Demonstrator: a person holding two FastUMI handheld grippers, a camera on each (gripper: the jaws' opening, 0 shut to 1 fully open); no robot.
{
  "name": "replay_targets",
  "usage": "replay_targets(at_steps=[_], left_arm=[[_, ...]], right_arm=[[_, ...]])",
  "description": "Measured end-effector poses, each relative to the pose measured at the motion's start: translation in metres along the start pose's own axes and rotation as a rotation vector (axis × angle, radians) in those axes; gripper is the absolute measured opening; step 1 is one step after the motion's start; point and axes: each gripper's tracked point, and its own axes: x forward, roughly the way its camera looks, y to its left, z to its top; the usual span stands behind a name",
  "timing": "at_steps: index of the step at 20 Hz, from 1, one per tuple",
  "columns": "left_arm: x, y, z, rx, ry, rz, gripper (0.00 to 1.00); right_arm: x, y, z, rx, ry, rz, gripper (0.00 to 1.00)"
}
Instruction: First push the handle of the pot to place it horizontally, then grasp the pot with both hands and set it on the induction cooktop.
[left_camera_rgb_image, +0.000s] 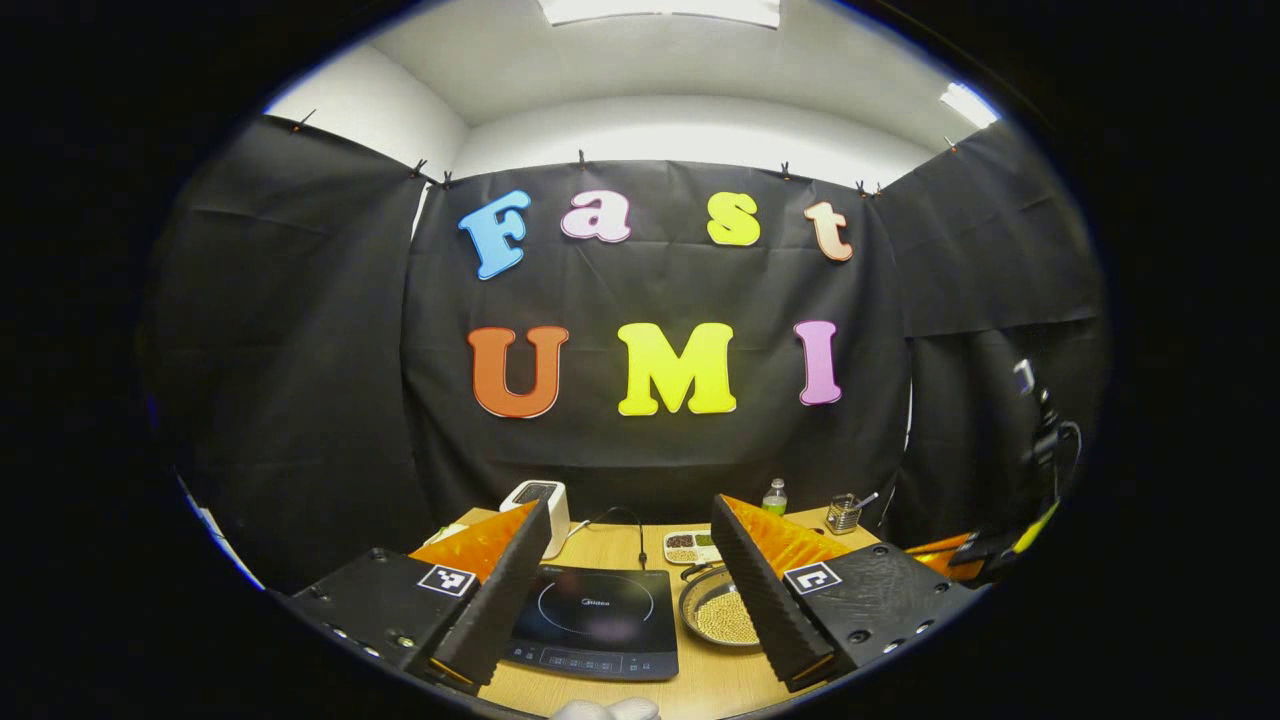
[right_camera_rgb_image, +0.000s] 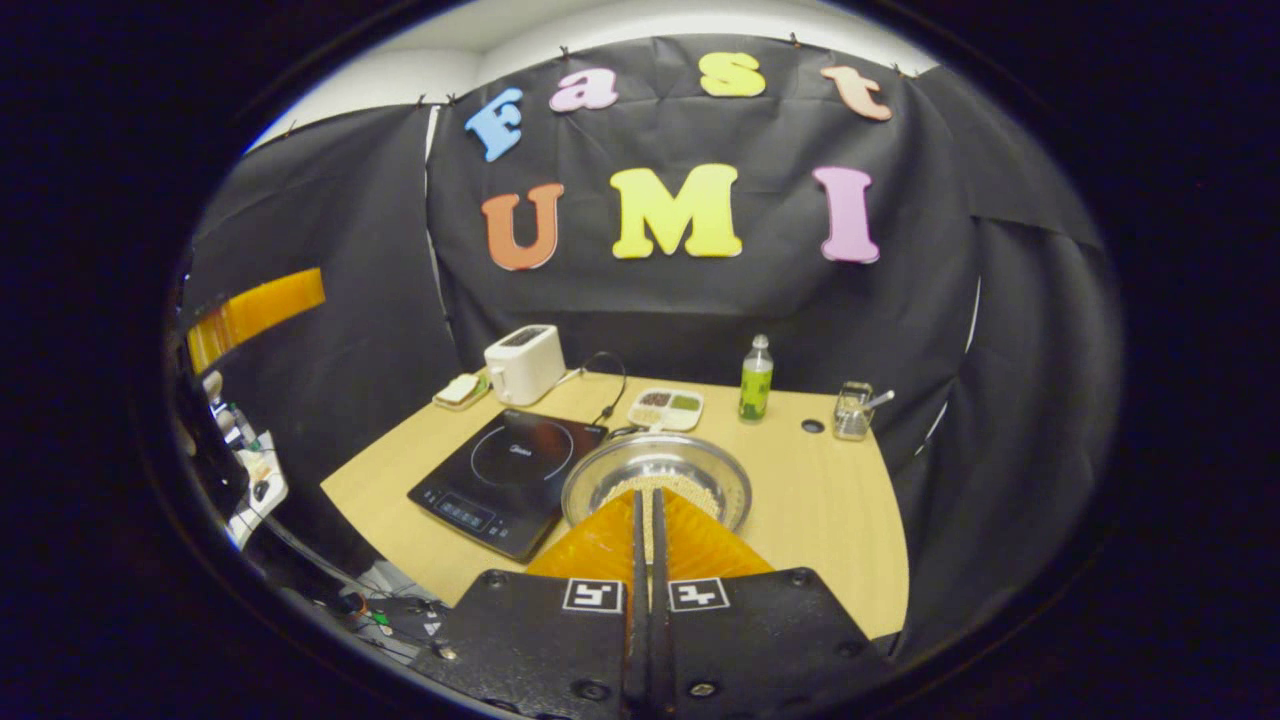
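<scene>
The pot (right_camera_rgb_image: 655, 482) is a shallow round metal vessel with a shiny rim, and pale small grains cover its bottom. It stands on the wooden table (right_camera_rgb_image: 820, 500), just to the right of the induction cooktop (right_camera_rgb_image: 505, 475), not on it. In the right gripper view the whole round rim is seen from above, while the handle is not clear there; a dark short part at the far rim may be it, but one cannot tell its direction. In the left gripper view the pot (left_camera_rgb_image: 722, 612) is half hidden behind the right finger of that tool, and a dark curved piece shows at its far left edge, toward the back of the table.

The right tool (right_camera_rgb_image: 648, 520) hangs above the near rim of the pot with its two orange fingers pressed together, nothing between them. The left tool (left_camera_rgb_image: 625, 570) has its fingers spread wide, with the cooktop (left_camera_rgb_image: 595, 620) between them.

Behind the cooktop stands a white toaster (right_camera_rgb_image: 524, 362), and a small divided dish (right_camera_rgb_image: 665, 407) lies behind the pot. A green bottle (right_camera_rgb_image: 755, 380) and a small glass container (right_camera_rgb_image: 852, 410) stand farther right.
</scene>
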Motion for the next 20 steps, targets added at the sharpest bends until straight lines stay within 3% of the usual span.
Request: replay_targets(at_steps=[4, 10, 18, 20], left_arm=[[0.0, 0.006, -0.006, -0.002, 0.021, 0.036, 0.96], [-0.002, 0.015, -0.009, -0.008, 0.033, 0.084, 0.96], [-0.001, 0.017, -0.015, -0.024, 0.071, 0.129, 0.96], [-0.001, 0.017, -0.014, -0.021, 0.076, 0.142, 0.96]], right_arm=[[0.037, 0.007, -0.057, -0.007, 0.146, 0.049, 0.01], [0.082, 0.002, -0.117, -0.033, 0.308, 0.063, 0.04], [0.121, -0.01, -0.15, -0.049, 0.409, 0.067, 0.0], [0.127, -0.008, -0.153, -0.023, 0.438, 0.084, 0.04]])
